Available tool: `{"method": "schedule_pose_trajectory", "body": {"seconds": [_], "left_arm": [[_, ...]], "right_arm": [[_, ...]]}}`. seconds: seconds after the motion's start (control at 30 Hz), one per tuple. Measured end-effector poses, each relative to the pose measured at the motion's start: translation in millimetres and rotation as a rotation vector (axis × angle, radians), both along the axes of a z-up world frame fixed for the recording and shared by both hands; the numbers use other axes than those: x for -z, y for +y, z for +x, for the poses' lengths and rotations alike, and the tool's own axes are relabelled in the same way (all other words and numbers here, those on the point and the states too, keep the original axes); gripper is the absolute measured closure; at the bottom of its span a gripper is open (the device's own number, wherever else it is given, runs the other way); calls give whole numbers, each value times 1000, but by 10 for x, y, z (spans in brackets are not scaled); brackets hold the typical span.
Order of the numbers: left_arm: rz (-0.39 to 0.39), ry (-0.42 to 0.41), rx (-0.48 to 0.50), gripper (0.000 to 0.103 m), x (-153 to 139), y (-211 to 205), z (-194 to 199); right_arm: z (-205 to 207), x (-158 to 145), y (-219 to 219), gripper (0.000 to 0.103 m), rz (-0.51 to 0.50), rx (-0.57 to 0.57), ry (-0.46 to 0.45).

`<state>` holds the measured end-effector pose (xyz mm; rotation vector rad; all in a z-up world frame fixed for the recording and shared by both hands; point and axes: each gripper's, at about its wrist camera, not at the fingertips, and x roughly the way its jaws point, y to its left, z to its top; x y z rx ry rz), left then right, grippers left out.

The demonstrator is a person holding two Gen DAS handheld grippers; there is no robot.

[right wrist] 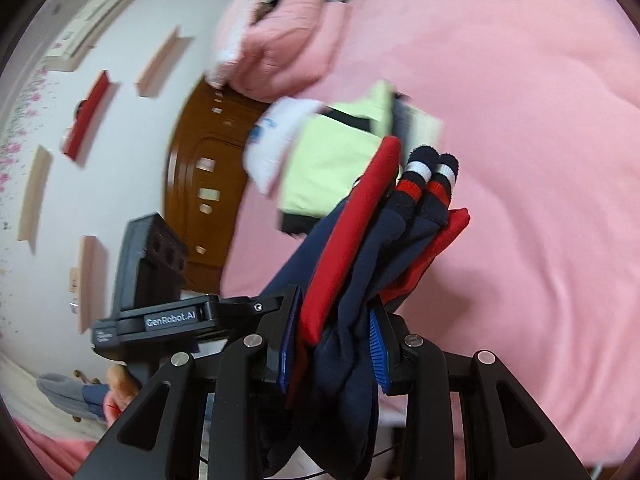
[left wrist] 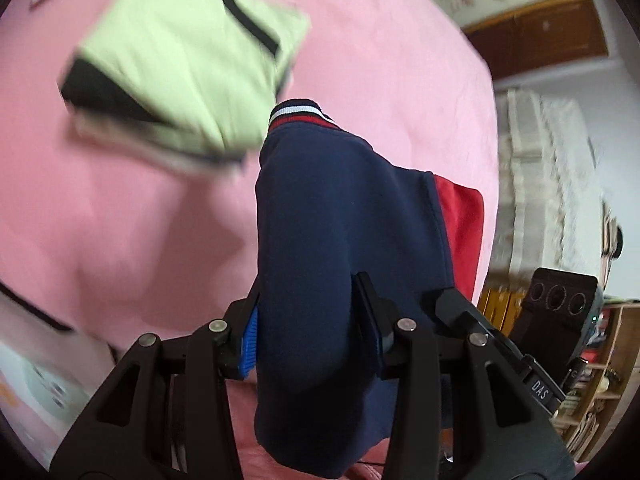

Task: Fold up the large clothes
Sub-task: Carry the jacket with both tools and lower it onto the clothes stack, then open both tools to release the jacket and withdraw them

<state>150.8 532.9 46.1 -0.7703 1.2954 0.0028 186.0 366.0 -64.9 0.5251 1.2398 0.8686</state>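
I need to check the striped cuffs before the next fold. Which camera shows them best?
The right wrist view: both striped cuffs stick up side by side above the bunched navy and red garment. The left wrist view shows only one striped edge at the top of the navy cloth.

One navy-and-red garment [left wrist: 340, 220], one folded lime-green garment [left wrist: 180, 60] and one pink bed [left wrist: 400, 60]; two grippers, left [left wrist: 312, 344] and right [right wrist: 334, 344].

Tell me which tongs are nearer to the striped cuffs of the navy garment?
Right. The right tongs are shut on the navy garment with both striped cuffs just beyond their tips. The left tongs grip a broad navy fold, with one striped band farther ahead.
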Motion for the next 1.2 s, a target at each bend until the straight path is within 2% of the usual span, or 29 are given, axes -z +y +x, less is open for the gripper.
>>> {"method": "schedule_pose_trajectory", "body": {"seconds": [0.13, 0.23, 0.37, 0.43, 0.53, 0.6, 0.63, 0.67, 0.7, 0.77, 0.8, 0.83, 0.87, 1.0, 1.03, 1.1, 1.13, 1.2], "left_arm": [[91, -95, -44, 65, -464, 611, 352], [181, -180, -65, 64, -761, 974, 552], [302, -255, -66, 64, -826, 1319, 854], [355, -281, -55, 64, -701, 1497, 1026], [465, -274, -61, 64, -127, 1568, 1275], [541, -181, -47, 64, 422, 1554, 1443], [567, -103, -41, 65, 692, 1545, 1492], [565, -44, -44, 65, 923, 1492, 1495], [529, -33, -62, 65, 1045, 1498, 1467], [487, -91, -125, 65, 1115, 1467, 1383], [486, -122, -131, 64, 1098, 1420, 1343], [489, -137, -130, 64, 1110, 1367, 1308], [496, -149, -133, 63, 1129, 1339, 1285], [520, -187, -174, 60, 1224, 1320, 1176], [520, -200, -194, 59, 1257, 1292, 1116], [515, -238, -224, 58, 1251, 1168, 869], [512, -270, -238, 58, 1255, 1140, 777], [502, -324, -265, 58, 1226, 1071, 554]], "right_arm": [[339, -382, 682, 72, 58, -37, -106], [623, -569, 1075, 72, 128, -23, -134], [938, -629, 1530, 72, 193, 15, -203], [1069, -528, 1735, 72, 208, 44, -216], [1224, -180, 1912, 72, 165, 73, -237], [1438, 271, 2261, 72, 79, 81, -207], [1495, 522, 2323, 72, 21, 76, -170], [1530, 727, 2401, 72, -42, 64, -130], [1558, 889, 2418, 72, -94, 50, -101], [1587, 1184, 2536, 69, -212, 18, -38], [1567, 1223, 2537, 67, -209, 20, -42], [1550, 1249, 2529, 60, -194, 23, -58], [1522, 1232, 2525, 55, -186, 18, -79], [1389, 1206, 2536, 49, -256, -53, -140], [1393, 1176, 2508, 44, -267, -64, -154], [1397, 1235, 2393, 34, -298, -96, -194], [1236, 1222, 2240, 29, -303, -115, -202], [1134, 1212, 2040, 28, -301, -151, -209]]}}
